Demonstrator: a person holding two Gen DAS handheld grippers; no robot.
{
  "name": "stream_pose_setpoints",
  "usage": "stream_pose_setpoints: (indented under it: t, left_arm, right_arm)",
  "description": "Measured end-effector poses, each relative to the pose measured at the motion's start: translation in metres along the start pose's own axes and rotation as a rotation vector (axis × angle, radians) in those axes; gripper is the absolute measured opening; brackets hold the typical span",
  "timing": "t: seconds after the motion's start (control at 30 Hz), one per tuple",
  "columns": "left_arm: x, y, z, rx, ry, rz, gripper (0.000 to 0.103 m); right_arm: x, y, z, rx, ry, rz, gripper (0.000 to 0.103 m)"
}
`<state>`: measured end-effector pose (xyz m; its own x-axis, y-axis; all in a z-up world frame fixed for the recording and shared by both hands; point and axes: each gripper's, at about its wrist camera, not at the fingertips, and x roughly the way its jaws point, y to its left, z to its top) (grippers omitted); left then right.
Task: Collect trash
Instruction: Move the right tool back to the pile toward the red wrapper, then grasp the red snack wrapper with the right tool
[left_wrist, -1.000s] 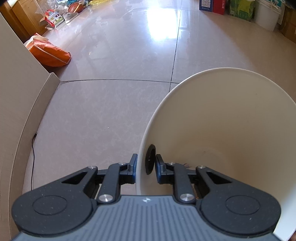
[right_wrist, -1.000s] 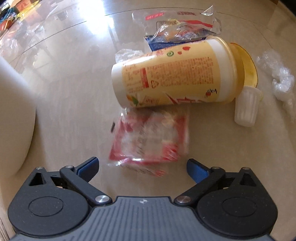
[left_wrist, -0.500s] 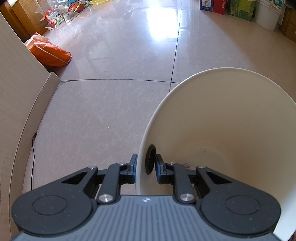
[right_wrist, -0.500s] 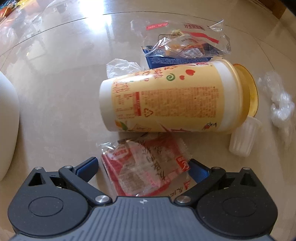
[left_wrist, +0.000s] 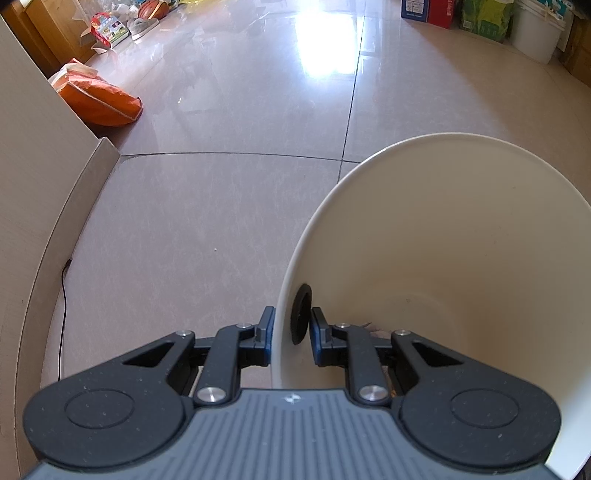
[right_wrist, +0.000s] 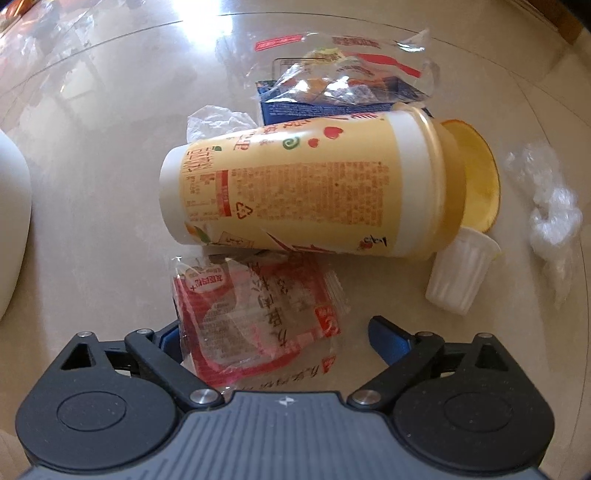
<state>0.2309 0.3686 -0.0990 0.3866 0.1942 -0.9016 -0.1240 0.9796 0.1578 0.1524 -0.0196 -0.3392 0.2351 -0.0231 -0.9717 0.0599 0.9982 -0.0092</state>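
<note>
My left gripper (left_wrist: 290, 338) is shut on the rim of a cream white bin (left_wrist: 461, 266), one finger outside the wall and one inside. Trash lies on a glossy beige table (right_wrist: 92, 184) in the right wrist view. A red and clear snack wrapper (right_wrist: 255, 321) sits between the spread fingers of my right gripper (right_wrist: 275, 334), which is open. Just beyond it a yellow drink cup (right_wrist: 303, 192) lies on its side, with a small white ribbed cap (right_wrist: 460, 271) by its mouth. Farther back rest a clear printed bag (right_wrist: 347, 70) and a blue packet (right_wrist: 295, 109).
Crumpled clear plastic (right_wrist: 550, 218) lies at the table's right, another scrap (right_wrist: 218, 122) behind the cup. The bin's white side (right_wrist: 11, 221) shows at the left edge. On the floor: an orange bag (left_wrist: 99, 98), a beige panel (left_wrist: 40, 166), boxes and a white bucket (left_wrist: 535, 31) far back.
My right gripper has moved forward and down toward the table, so the red wrapper now sits between its open fingers. The left gripper and the bin have stayed still.
</note>
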Motion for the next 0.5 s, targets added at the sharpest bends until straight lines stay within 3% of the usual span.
stream_pose_setpoints:
  t: [0.1, 0.27, 0.5]
  left_arm:
    - [0.0, 0.0, 0.0, 0.001, 0.001, 0.002, 0.019]
    - [0.001, -0.001, 0.0, 0.002, 0.002, 0.004, 0.019]
    - [0.001, 0.0, 0.0, -0.006, 0.005, 0.003, 0.019]
  right_arm:
    - [-0.002, 0.005, 0.005, -0.035, -0.008, -0.005, 0.098]
    - [-0.014, 0.017, 0.005, -0.044, -0.008, 0.024, 0.076]
    - [-0.027, 0.017, 0.0, -0.052, 0.009, 0.059, 0.056]
